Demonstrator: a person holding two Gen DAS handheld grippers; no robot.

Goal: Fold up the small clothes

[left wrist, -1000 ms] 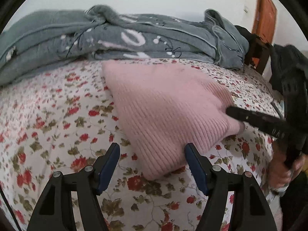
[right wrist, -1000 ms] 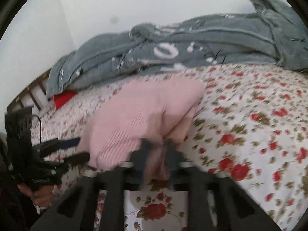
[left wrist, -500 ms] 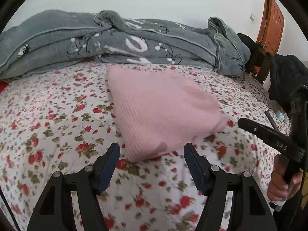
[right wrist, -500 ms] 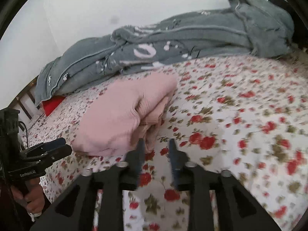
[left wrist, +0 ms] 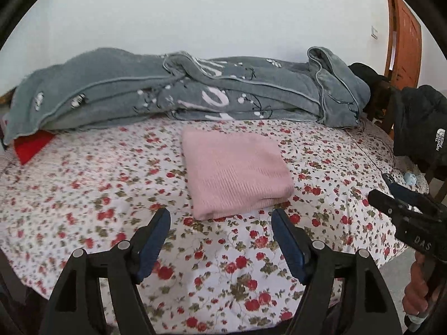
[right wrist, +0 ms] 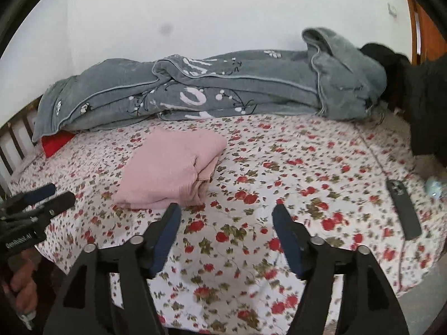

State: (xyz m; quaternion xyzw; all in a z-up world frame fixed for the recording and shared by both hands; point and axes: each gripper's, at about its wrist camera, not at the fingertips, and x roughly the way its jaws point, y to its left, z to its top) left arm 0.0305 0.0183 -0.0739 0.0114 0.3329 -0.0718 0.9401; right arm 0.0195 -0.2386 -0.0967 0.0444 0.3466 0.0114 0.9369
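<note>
Floral bedsheet (left wrist: 83, 195) under folded pink garment (left wrist: 234, 176), both tools (left wrist: 220, 223) (right wrist: 226, 217) agape, empty.

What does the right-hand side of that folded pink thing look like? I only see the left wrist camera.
Observer: In the right wrist view the pink knit garment shows stacked folded layers along that edge.
Operator: Is the other gripper holding anything?
Observer: No. The right gripper is open; its jaws have just been opening, with only the floral sheet between them.
Operator: Anything else I miss?
Observer: Wooden slats stand at the bed's left end.
</note>
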